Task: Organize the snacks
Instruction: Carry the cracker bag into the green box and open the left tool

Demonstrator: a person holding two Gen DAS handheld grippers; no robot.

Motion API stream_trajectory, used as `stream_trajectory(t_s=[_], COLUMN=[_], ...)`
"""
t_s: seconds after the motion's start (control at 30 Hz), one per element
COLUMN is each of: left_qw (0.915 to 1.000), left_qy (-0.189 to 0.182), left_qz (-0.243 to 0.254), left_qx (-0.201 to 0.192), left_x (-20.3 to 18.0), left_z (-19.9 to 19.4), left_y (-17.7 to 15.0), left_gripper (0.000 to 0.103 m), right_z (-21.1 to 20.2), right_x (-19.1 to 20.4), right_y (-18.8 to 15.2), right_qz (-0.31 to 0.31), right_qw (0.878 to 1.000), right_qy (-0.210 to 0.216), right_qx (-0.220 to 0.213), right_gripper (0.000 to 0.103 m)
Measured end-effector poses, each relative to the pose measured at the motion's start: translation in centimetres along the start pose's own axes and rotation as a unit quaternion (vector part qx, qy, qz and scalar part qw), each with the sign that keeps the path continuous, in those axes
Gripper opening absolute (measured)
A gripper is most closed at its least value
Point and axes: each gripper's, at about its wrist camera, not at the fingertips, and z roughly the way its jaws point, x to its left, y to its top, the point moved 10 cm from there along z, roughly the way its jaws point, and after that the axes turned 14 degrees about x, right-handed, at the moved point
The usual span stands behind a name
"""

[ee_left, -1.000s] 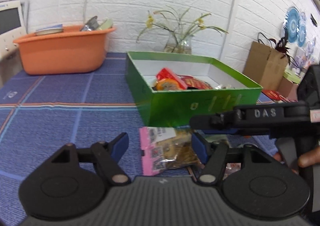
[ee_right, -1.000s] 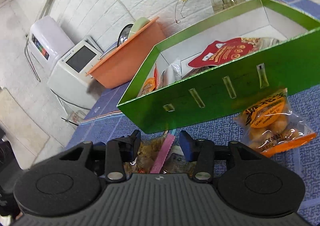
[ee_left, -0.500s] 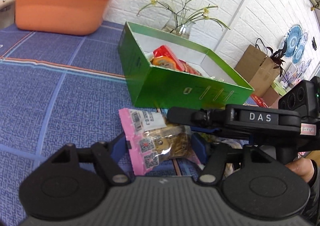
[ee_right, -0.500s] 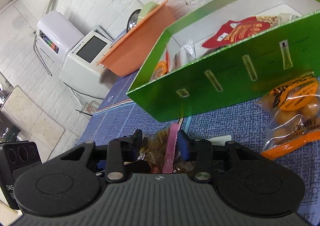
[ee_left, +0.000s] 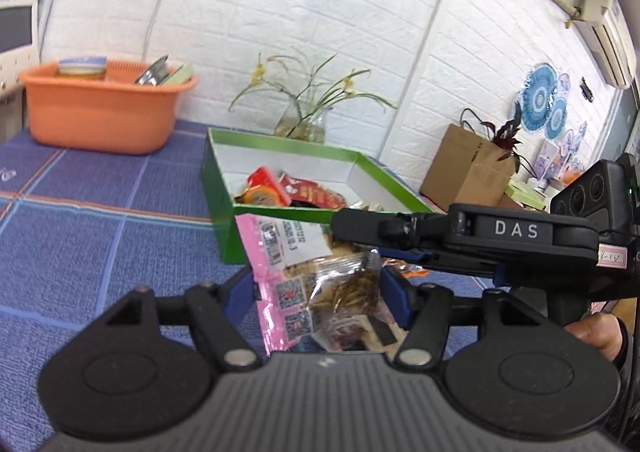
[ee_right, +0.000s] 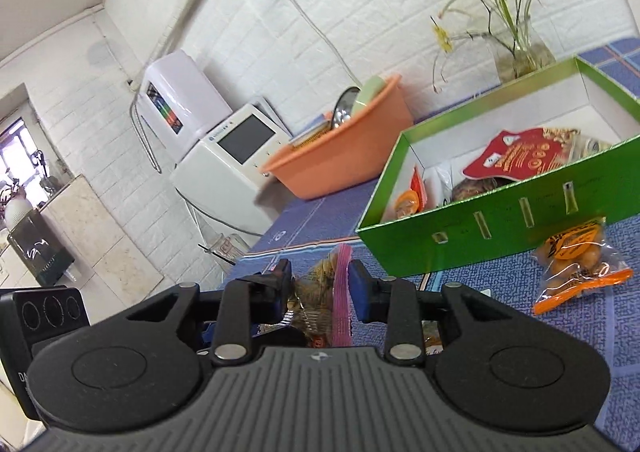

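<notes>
A pink-edged snack bag (ee_left: 316, 280) is lifted off the blue tablecloth in front of the green box (ee_left: 224, 212). My left gripper (ee_left: 316, 294) is shut on its two sides. My right gripper (ee_right: 320, 288) comes in from the right and is shut on the same bag (ee_right: 320, 292); it shows as a black bar (ee_left: 440, 236) in the left wrist view. The green box (ee_right: 500, 224) holds several red and orange snack packs. An orange snack bag (ee_right: 576, 264) lies on the cloth in front of the box.
An orange basin (ee_left: 100, 108) with dishes stands at the back left. A glass vase with flowers (ee_left: 304, 120) stands behind the box. A brown paper bag (ee_left: 468, 168) is at the right. A white appliance (ee_right: 224, 156) stands beside the table.
Both grippers have closed on the pink-edged bag and raised it off the cloth toward the green box. The view has lifted to a higher angle.
</notes>
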Motion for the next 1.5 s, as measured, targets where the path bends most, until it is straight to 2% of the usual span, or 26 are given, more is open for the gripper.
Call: stream_trajectory(t_s=[0.17,0.43,0.7,0.9,1.07,1.3,1.43,1.5], left_qw=[0.9992,0.9987,0.9978,0.9979,0.9978,0.9963,0.995,0.995], left_qy=[0.012,0.002,0.02,0.015,-0.007,0.02,0.042,0.048], left_qz=[0.035,0.047,0.057,0.056,0.062,0.082,0.09,0.087], left_qx=[-0.014,-0.019,-0.027,-0.028,-0.022,-0.017,-0.003,0.006], left_x=[-2.1,-3.5,-2.8,-2.1,-2.8,-3.4,-2.9,-2.5], left_z=[-1.5,-1.8,-0.5,2.2,6.1,11.5,13.9,14.8], left_y=[-0.2,0.5,3.6,7.6,10.2,11.6,11.3,11.1], left_gripper=[0.062,0.062,0.062,0.062,0.062,0.062,0.062,0.066], right_z=[-2.2,-3.9,-3.0,-2.1,-2.9,-2.1,-0.8,-0.2], right_x=[1.2,1.6,0.5,-1.8,-5.0,-9.5,-11.4,-12.4], right_y=[-0.2,0.2,3.2,6.6,9.2,11.1,10.8,10.5], right_qz=[-0.008,-0.029,-0.023,0.0,0.008,0.011,0.02,0.035], right_qw=[1.0,0.998,0.999,0.998,0.996,0.994,0.993,0.992], right_qy=[-0.011,-0.034,-0.025,-0.016,-0.038,-0.071,-0.08,-0.077], right_qx=[-0.015,-0.04,-0.041,-0.055,-0.08,-0.088,-0.088,-0.09], right_gripper=[0.055,0.054,0.053,0.051,0.051,0.051,0.05,0.049])
